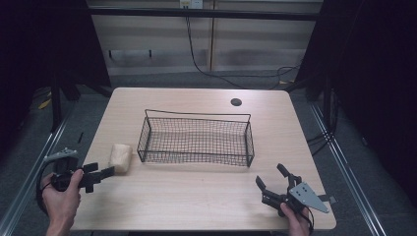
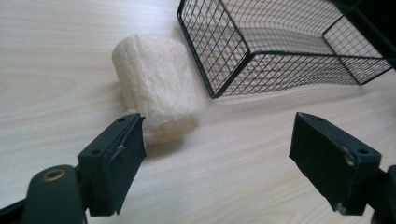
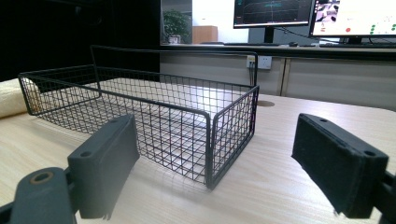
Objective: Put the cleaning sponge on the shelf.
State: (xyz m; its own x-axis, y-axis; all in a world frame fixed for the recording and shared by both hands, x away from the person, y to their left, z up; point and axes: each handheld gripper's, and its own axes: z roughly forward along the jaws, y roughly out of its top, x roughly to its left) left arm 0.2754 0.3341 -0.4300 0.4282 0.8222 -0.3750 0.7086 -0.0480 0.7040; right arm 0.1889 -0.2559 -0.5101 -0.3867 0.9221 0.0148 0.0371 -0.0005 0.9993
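Note:
A pale, rough sponge-like block (image 1: 120, 157) lies on the wooden table (image 1: 196, 201), just left of an empty black wire basket (image 1: 196, 116). My left gripper (image 1: 101, 172) is at the table's left edge, pointing at the block's near end. In the left gripper view it (image 2: 219, 140) stands open; the left jaw's tip is right at the block (image 2: 154, 88), and the right jaw is well clear of it. The basket's corner (image 2: 247, 52) lies beyond. My right gripper (image 1: 269, 175) is open and holds nothing near the front right, facing the basket's corner (image 3: 208, 116).
A round cable hole (image 1: 236, 102) sits near the table's far edge. Cables run on the floor behind and to the right. Monitors (image 3: 273, 11) stand on a desk beyond the table. The block's end (image 3: 9, 98) peeks out left of the basket.

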